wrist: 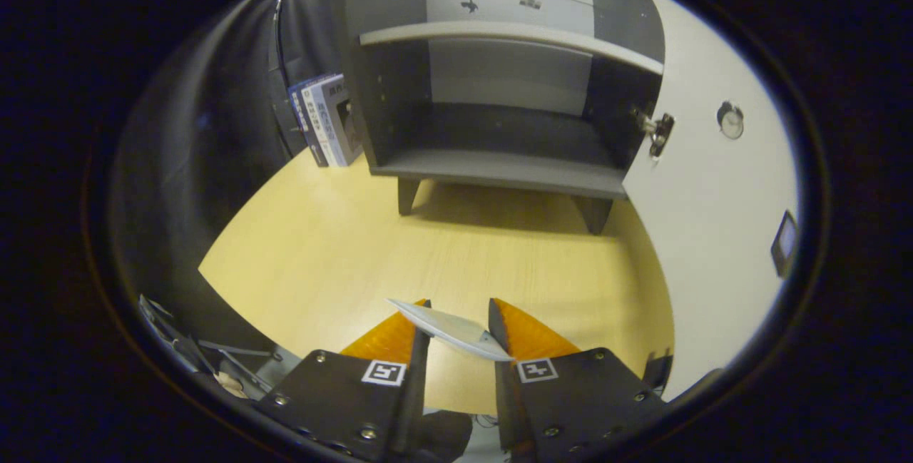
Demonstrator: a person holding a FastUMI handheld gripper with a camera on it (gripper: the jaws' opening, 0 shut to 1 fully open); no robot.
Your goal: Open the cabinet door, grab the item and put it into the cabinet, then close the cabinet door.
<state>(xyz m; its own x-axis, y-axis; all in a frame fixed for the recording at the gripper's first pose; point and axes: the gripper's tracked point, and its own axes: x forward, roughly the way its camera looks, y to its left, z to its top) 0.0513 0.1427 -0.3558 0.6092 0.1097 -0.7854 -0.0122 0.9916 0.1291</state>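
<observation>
A: Which step is being worked on here?

B: The carrying one, by my reading. The cabinet [499, 85] is standing at twelve o'clock from the fingers, well beyond them, and its white door [706, 235] is swinging wide out toward two o'clock, so the opening looks done.

A: And the item?

B: The gripper [460, 331] is pinching a thin, pale, flat piece [449, 329], leaf-shaped; what it is exactly I cannot tell. It is lying crosswise between the fingers, one end poking out toward ten o'clock, and both fingers appear to be pressing on it.

A: What is the next move asking for?

B: Going straight ahead over the bare yellow table [356, 249] and aiming for the lower shelf [499, 170], under the middle board [513, 38]. The slanted piece is calling for a level entry, I would say.

A: Anything sitting in the way?

B: The path is looking free. The door's hinge [660, 131] is jutting out at one o'clock, worth avoiding. Some books [324, 120] are leaning just beside the cabinet's left wall at eleven o'clock, apart from the route.
</observation>
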